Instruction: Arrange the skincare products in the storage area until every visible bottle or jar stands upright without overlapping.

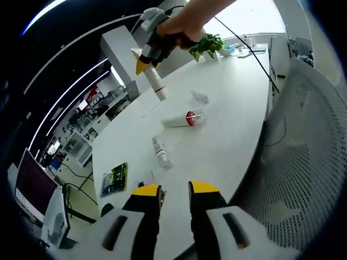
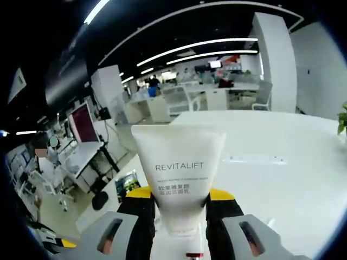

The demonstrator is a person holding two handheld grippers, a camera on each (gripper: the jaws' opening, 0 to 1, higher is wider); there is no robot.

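white table (image 1: 227,124) carries a lying red-capped tube (image 1: 182,119) and a lying clear bottle (image 1: 161,153), apart. right gripper (image 2: 180,201) clamps a white revitalift tube (image 2: 179,170), held above the table. left gripper (image 1: 175,190) jaws stand apart, holding nothing.

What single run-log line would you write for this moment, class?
right gripper: shut on white tube, lifted | left gripper: open, holds nothing | on table: red-capped tube lying flat, small bottle lying flat
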